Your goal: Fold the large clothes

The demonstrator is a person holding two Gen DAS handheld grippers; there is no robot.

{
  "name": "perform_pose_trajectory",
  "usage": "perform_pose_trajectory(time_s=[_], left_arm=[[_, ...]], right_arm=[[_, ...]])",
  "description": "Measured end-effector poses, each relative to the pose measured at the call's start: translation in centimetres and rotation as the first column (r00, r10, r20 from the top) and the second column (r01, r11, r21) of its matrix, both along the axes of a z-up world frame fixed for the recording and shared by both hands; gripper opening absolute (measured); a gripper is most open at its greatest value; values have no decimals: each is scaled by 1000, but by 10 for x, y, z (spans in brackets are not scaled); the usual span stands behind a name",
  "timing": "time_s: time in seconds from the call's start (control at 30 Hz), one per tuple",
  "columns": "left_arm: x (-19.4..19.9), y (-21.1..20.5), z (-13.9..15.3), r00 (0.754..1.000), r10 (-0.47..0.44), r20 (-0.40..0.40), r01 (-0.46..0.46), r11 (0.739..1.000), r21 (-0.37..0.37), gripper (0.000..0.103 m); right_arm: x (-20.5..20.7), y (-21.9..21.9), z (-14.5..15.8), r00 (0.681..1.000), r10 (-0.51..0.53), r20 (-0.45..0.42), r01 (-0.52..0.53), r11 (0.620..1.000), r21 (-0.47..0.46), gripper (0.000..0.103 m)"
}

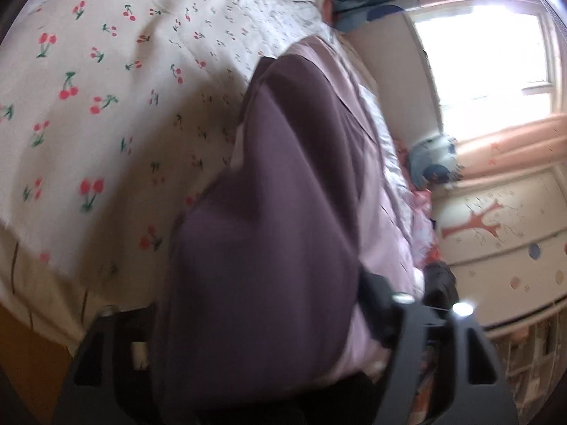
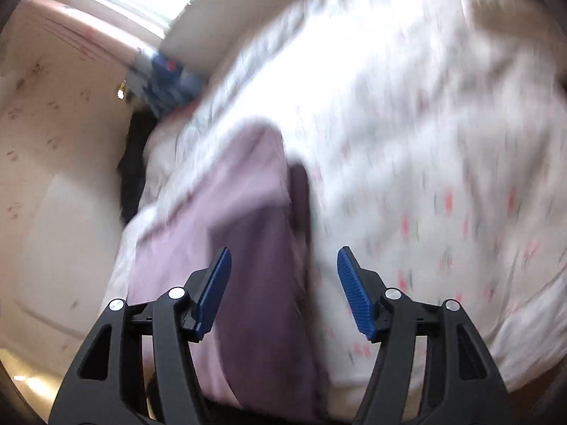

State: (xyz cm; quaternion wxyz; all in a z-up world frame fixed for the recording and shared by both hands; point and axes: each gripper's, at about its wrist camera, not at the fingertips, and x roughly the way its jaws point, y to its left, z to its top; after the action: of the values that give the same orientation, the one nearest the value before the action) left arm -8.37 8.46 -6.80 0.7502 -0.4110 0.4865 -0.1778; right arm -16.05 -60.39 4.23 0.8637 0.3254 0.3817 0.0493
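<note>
Purple garment [image 1: 269, 219] laid lengthwise on the bed, over the cherry-print sheet [image 1: 88, 99], running from the near edge toward the far side. Darker purple upper layer on a paler lilac layer, the lilac showing along the right side. Near end draped over the front of the left gripper [image 1: 269, 347], hiding the fingertips; only the black arms visible at either side. Spread of the left jaws and any hold on the cloth: cannot tell from this view.

Right gripper [image 2: 283, 294] standing wide, blue pads [image 2: 354, 294] well apart and clear of the cloth; nothing gripped. Same garment [image 2: 248, 248] seen beneath and between the fingers, left of centre. Right wrist view heavily blurred. Window [image 1: 496, 53] at far right.
</note>
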Motion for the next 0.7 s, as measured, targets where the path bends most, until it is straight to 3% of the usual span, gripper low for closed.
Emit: perform_pose_trajectory(time_s=[0.1,0.17,0.23,0.3,0.37,0.43,0.5,0.57,0.67,0.7], left_arm=[[9,-11,-2,1000,22,9,-22,1000,10,86],[16,-21,-6,999,25,19,-25,1000,4,86],[17,-19,-11,999,42,16,-42,998,-41,85],[15,-18,-9,998,42,36,-39,997,-72,76],[13,-16,-7,998,52,40,-49,997,-53,72],[12,-15,-8,997,60,39,-58,997,-56,71],[13,-16,-9,996,73,42,-71,996,-48,71],[10,-16,-6,996,78,53,-78,997,-18,71],[10,-21,-5,995,80,58,-79,997,-11,71],[12,-18,-7,995,82,56,-81,997,-19,71]], right_arm=[[64,63,26,996,81,30,-73,977,-201,71],[106,96,14,996,93,9,-87,960,-267,77],[161,116,-45,987,66,-146,-113,933,-342,77],[187,123,-94,957,81,-277,-179,920,-348,82],[189,124,-78,954,59,-294,-171,913,-370,82],[181,134,-47,976,62,-209,-137,920,-367,82],[181,168,-18,985,124,-123,-162,908,-386,82],[199,216,-3,968,227,-109,-252,879,-404,83],[234,291,-26,925,333,-182,-380,813,-441,86],[251,315,-63,900,341,-271,-433,764,-479,87]])
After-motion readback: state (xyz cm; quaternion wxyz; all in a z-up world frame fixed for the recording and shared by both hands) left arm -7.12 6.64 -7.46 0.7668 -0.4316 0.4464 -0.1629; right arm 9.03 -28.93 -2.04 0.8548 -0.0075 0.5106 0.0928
